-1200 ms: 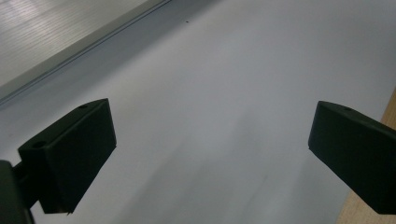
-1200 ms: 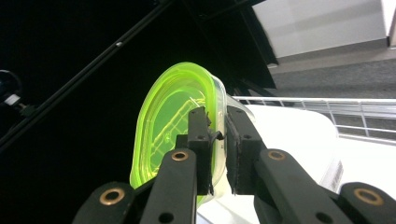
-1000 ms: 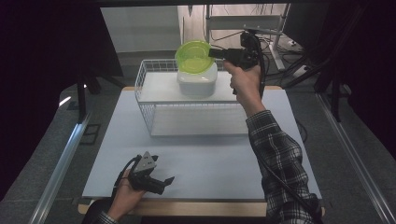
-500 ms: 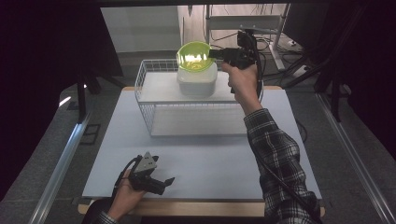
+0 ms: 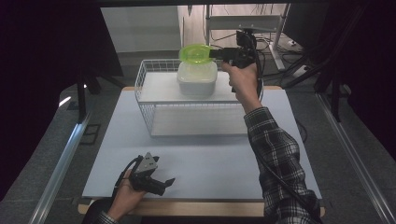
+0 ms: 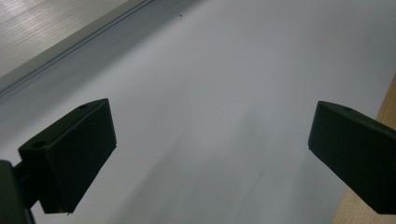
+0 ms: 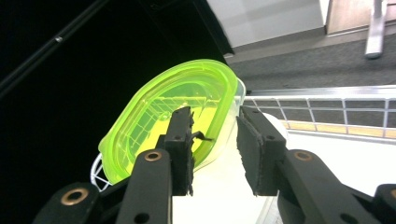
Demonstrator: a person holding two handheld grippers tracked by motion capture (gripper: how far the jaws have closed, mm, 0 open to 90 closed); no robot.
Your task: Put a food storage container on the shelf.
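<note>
— Hand-held gripper on the left (image 5: 164, 183) first: where is it?
— Nearest us, at about 7 o'clock on the white tabletop (image 5: 210, 158), lying idle with its jaws spread wide and nothing between them. It is well apart from the work.
— And the right hand-held gripper (image 5: 215, 53)?
— Far side, about 12 o'clock, held above the white wire basket (image 5: 154, 112). Its jaws look to grip the rim of the lime-green lid (image 5: 195, 53), though a gap shows between the pads in the right gripper view, so I judge that clamp rather than see it.
— Which way does the lid lie?
— At 9 o'clock from those jaws, tilted, just above the milky plastic container (image 5: 196, 78) in the basket. Translucent, glossy, a rounded oblong; the container is frosted and soft-cornered.
</note>
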